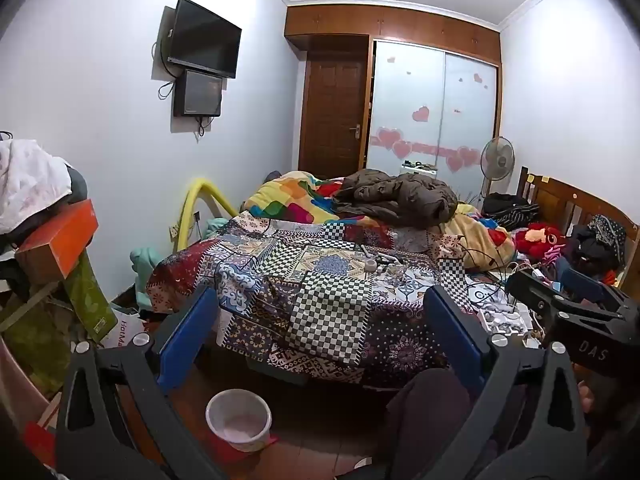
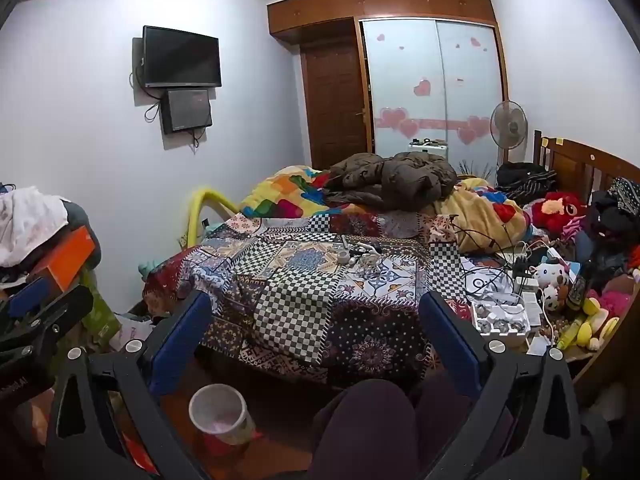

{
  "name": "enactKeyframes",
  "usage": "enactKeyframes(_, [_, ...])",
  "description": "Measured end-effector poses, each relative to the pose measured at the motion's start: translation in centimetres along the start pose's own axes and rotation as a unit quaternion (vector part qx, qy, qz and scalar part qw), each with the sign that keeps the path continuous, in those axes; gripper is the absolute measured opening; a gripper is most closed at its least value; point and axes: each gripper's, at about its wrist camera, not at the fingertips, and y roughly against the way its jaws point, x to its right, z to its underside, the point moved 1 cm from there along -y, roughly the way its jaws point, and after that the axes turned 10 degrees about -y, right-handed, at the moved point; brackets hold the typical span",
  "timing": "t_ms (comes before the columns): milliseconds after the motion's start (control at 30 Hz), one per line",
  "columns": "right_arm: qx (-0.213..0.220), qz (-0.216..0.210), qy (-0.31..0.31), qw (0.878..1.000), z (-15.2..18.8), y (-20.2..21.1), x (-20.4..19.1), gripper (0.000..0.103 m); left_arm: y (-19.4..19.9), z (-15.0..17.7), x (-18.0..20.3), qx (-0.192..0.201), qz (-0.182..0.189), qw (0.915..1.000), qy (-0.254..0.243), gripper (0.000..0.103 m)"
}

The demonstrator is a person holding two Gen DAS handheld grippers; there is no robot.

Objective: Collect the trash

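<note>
- The left gripper (image 1: 320, 320) has its blue fingers (image 1: 188, 332) spread wide, with nothing between them but open air.
- The right gripper (image 2: 316, 320) likewise has its fingers (image 2: 448, 328) spread wide and holds nothing.
- Both grippers tilt slightly downward toward the bed (image 1: 320, 280), which lies ahead of the fingers under a patchwork cover.
- The trash (image 2: 368, 260), a small cluster of pale scraps with a small roll, lies on the cover well beyond the fingertips of both grippers, about midway across the gap between each pair.
- A white bin (image 1: 239, 416) stands on the floor below the fingers, nearer the left finger in each view; pale scraps lie at its bottom.
- The person's dark-clad knees (image 2: 368, 420) show below the right gripper's fingers.
- In the left wrist view the right gripper appears beyond the right finger, at the frame's edge.
- A brown jacket (image 2: 392, 180) is heaped far past the trash.
- Plush toys (image 2: 552, 276) and cables crowd the bed to the right of the right finger.
</note>
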Motion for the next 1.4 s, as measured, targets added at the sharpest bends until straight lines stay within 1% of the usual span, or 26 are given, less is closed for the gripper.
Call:
enactKeyframes(100, [0.000,-0.001,-0.002,1.000,0.0,0.0,0.0,0.103,0.1,0.0,0.1,0.000,0.005,1.0000,-0.005,0.103])
enactKeyframes(300, [-0.003,-0.003,-0.002,1.000,-0.1,0.1,0.0,0.103,0.8,-0.2,0.5,0.003,0.004,0.9999,-0.011,0.103])
enactKeyframes(333, [-0.003,-0.004,-0.003,1.000,0.0,0.0,0.0,0.103,0.2,-0.1,0.6,0.000,0.003,0.9999,-0.013,0.103])
enactKeyframes(567, [-0.002,-0.006,-0.005,1.000,-0.2,0.2,0.0,0.103,0.3,-0.1,0.6,0.002,0.004,0.9999,-0.014,0.103])
enactKeyframes(667, [0.001,-0.007,-0.006,1.000,0.1,0.0,0.1,0.103,0.3,-0.1,0.8,0.002,0.004,0.9999,-0.013,0.103])
enactKeyframes(1400, [0.023,-0.007,0.002,1.000,-0.5,1.2,0.0,0.103,0.3,-0.2,0.5,0.003,0.007,0.9999,-0.007,0.103])
